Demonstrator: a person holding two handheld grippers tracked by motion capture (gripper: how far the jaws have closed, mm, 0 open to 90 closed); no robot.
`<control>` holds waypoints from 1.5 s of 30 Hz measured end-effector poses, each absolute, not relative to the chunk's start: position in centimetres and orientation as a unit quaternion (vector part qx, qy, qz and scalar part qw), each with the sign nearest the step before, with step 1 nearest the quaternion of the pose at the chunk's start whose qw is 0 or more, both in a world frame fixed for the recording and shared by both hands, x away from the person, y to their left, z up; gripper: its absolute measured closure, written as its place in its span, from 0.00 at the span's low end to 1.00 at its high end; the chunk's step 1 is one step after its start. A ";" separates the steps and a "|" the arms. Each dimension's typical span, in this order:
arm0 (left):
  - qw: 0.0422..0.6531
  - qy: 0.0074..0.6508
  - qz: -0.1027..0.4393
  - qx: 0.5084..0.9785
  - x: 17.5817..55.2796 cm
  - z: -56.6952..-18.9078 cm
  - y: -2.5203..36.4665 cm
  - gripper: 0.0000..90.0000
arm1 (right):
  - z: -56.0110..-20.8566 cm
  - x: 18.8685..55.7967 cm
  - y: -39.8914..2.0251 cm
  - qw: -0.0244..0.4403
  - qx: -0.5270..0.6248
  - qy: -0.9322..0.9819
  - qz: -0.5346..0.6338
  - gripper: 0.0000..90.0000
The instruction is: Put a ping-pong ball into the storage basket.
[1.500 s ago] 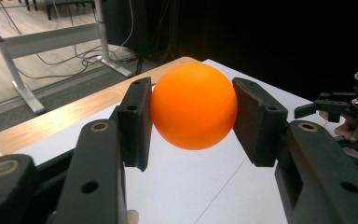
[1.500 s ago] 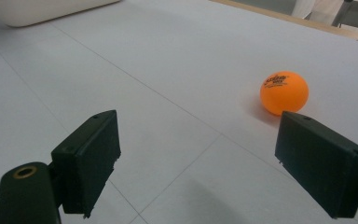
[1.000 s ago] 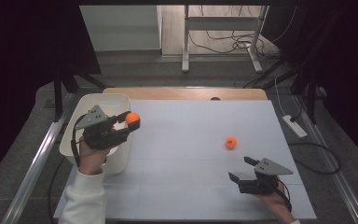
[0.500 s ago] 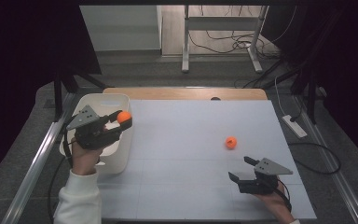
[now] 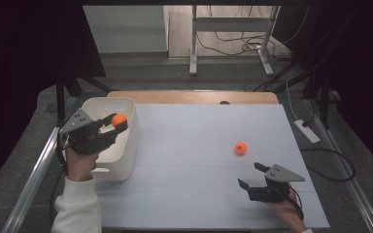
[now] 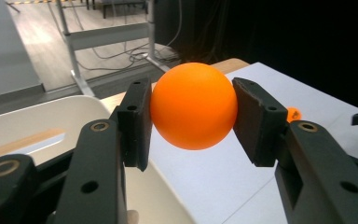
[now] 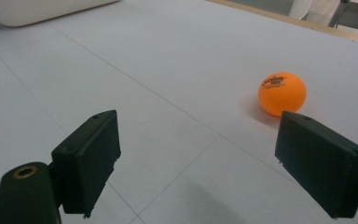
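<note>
**Left gripper pinching orange ball over white bin, right gripper spread on table**

Left gripper pinches an orange ball between both pads, held above the white bin at the table's left edge; in the left gripper view the held ball sits squarely between the jaws, pads pressed on either side, bin rim below and to the left; right gripper rests low near the table's front right, jaws spread wide, nothing between them; second orange ball lies on the white table, apart from the right gripper, just ahead of it; right gripper view shows that ball beyond the right-hand jaw, printed logo on top, not touched.
</note>
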State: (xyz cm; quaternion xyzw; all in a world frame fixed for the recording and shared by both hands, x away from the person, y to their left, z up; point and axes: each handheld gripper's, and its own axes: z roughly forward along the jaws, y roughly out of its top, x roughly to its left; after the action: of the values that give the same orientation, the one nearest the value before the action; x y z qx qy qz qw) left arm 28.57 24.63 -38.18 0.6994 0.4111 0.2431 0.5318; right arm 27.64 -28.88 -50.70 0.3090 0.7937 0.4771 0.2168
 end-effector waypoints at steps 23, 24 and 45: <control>0.503 0.452 0.257 0.690 29.2 -39.2 26.6 0.56 | -50.7 27.6 -28.9 0.217 0.308 0.795 0.475 0.16; 0.502 0.452 0.257 0.691 29.2 -39.2 26.6 0.56 | -50.7 27.6 -28.8 0.217 0.308 0.795 0.475 0.16; 0.463 0.478 0.251 0.703 30.0 -40.1 27.0 0.56 | -50.7 27.6 -28.8 0.217 0.308 0.795 0.475 0.16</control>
State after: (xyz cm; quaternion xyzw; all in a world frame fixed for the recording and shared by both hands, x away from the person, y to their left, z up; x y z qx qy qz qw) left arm 29.99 26.95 -40.12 0.7026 0.4780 0.2512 0.4634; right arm 27.63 -28.83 -50.72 0.3085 0.7953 0.4745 0.2171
